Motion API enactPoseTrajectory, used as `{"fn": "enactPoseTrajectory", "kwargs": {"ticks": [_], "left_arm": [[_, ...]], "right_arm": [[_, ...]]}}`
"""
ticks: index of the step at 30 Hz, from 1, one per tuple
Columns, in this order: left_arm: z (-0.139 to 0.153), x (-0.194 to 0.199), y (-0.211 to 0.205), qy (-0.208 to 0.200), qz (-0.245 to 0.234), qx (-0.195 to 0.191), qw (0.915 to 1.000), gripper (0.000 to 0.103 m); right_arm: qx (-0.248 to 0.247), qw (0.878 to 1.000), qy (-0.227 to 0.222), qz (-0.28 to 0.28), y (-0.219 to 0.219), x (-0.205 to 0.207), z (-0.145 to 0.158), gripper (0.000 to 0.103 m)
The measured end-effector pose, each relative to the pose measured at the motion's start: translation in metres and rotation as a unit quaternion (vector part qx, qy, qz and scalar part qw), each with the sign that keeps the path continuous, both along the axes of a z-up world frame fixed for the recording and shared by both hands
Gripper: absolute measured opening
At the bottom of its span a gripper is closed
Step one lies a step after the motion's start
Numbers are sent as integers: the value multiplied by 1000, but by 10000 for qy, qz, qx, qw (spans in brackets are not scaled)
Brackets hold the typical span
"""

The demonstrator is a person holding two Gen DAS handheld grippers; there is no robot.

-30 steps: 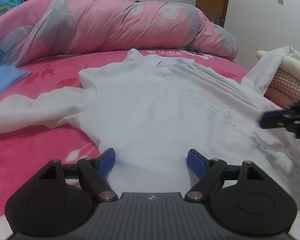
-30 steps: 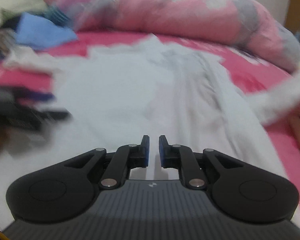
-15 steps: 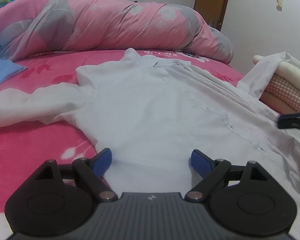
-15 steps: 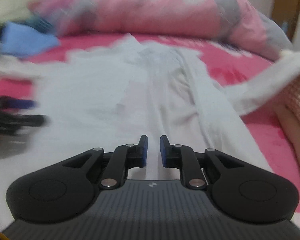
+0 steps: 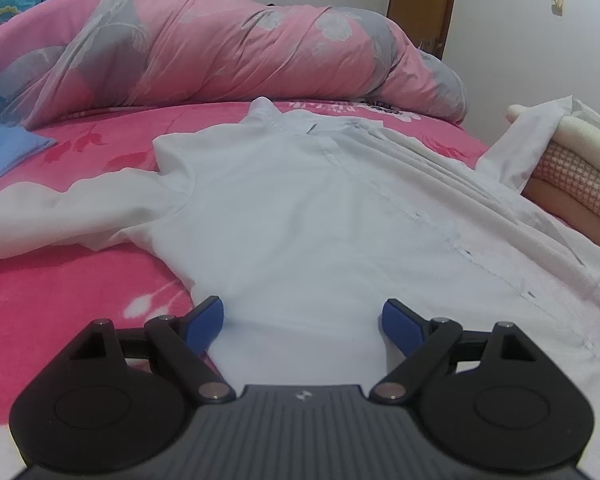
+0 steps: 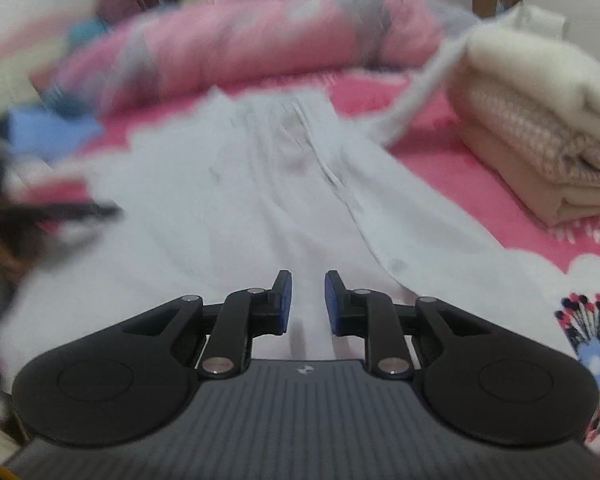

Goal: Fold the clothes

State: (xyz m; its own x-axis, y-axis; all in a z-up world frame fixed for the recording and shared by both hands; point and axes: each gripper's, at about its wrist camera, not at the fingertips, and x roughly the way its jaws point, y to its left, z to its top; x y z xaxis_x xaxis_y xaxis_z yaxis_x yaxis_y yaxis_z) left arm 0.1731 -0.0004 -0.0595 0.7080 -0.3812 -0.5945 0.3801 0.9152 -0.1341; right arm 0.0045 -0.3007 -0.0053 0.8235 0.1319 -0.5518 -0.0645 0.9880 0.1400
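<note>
You have one white shirt (image 5: 300, 216) to fold, spread flat on the pink bedspread (image 5: 60, 296), collar towards the single rolled pink-and-grey quilt (image 5: 220, 44) at the far edge. Its smooth, thin cloth shows one buttoned placket and fine pleats; one sleeve trails off to the shirt's left, the other lies up against the stack of three folded pieces (image 6: 540, 136), cream and checked knit, at the shirt's right. One folded blue cloth (image 5: 8, 152) sits beyond the left sleeve. Your left gripper (image 5: 302, 322) tilts down over the shirt's hem, its two blue pads spread wide with only flat cloth under the gap, nothing pinched. Your right gripper (image 6: 308, 300) also angles down over the hem near the placket; its jaws are opening, a narrow gap, nothing clamped between them.
</note>
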Motion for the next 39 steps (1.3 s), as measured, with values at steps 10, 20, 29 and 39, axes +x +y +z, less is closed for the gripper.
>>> {"fn": "enactPoseTrajectory", "kwargs": {"ticks": [10, 20, 29, 39], "left_arm": [[13, -24, 58, 122, 1219, -105, 9924, 88], [38, -5, 216, -193, 3251, 167, 9453, 88], [29, 71, 246, -330, 3427, 1336, 9293, 85], [12, 99, 283, 170, 3984, 1244, 9086, 24]], "right_arm": [[567, 9912, -353, 1142, 71, 43, -24, 24], [987, 9904, -12, 972, 82, 76, -65, 25], [846, 9922, -73, 915, 89, 75, -67, 27], [817, 9926, -124, 884, 90, 73, -67, 29]]}}
